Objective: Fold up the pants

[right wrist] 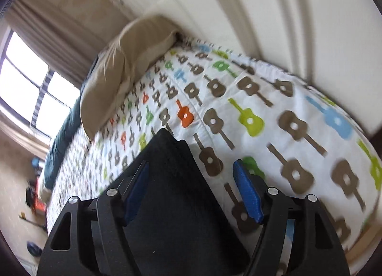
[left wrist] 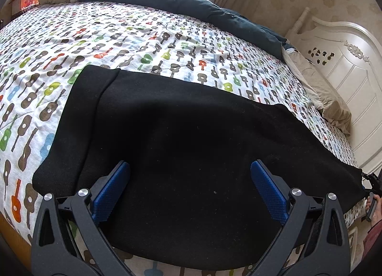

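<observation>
Black knit pants [left wrist: 191,137] lie flat, seemingly folded; left tongs [left wrist: 190,186] and right tongs [right wrist: 191,187] gape.

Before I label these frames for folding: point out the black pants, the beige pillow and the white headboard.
black pants [left wrist: 191,144], left wrist view, middle of the cloth.
beige pillow [right wrist: 114,73], right wrist view, its broad face.
white headboard [left wrist: 353,80], left wrist view, carved panel.

The pants [left wrist: 191,144] lie flat on the bed [left wrist: 143,37], at its near edge. A quilt [left wrist: 179,1] lies along the far side at 12 o'clock. A pillow [left wrist: 322,94] sits at 3 o'clock, against the headboard [left wrist: 346,65].
</observation>
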Motion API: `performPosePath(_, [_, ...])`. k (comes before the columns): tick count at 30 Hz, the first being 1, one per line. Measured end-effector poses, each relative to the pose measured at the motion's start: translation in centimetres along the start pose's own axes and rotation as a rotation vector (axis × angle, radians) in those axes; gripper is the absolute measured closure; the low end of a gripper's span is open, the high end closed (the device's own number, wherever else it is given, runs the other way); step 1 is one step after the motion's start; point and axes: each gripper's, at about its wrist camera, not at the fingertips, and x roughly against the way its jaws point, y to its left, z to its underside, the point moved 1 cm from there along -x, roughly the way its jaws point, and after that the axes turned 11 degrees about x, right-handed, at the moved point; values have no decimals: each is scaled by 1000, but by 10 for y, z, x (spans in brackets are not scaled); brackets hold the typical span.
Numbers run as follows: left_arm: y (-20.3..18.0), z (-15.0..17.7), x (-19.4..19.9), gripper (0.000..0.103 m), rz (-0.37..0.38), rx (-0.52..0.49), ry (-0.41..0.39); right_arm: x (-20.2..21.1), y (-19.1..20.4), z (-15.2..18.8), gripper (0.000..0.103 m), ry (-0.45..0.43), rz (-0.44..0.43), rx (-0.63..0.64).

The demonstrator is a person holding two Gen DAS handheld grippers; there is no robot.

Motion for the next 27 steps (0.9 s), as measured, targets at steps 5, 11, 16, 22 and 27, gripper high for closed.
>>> performPosePath(5, [0,-1,-2,3,-11,0,2,-15,36,3,64,137,8,194])
performPosePath(11, [-3,0,-5,3,-40,-21,-1,-15,31,4,82,107,140,173])
performPosePath(16, [0,-1,-4,3,-21,-11,5,-8,20,3,82,77,63,69])
performPosePath(22, [0,0,-2,3,-10,-4,2,18,38,-6,82,24,1,18])
performPosePath(27, [1,0,-2,3,2,-2,-1,42,74,-11,82,-15,-68,9])
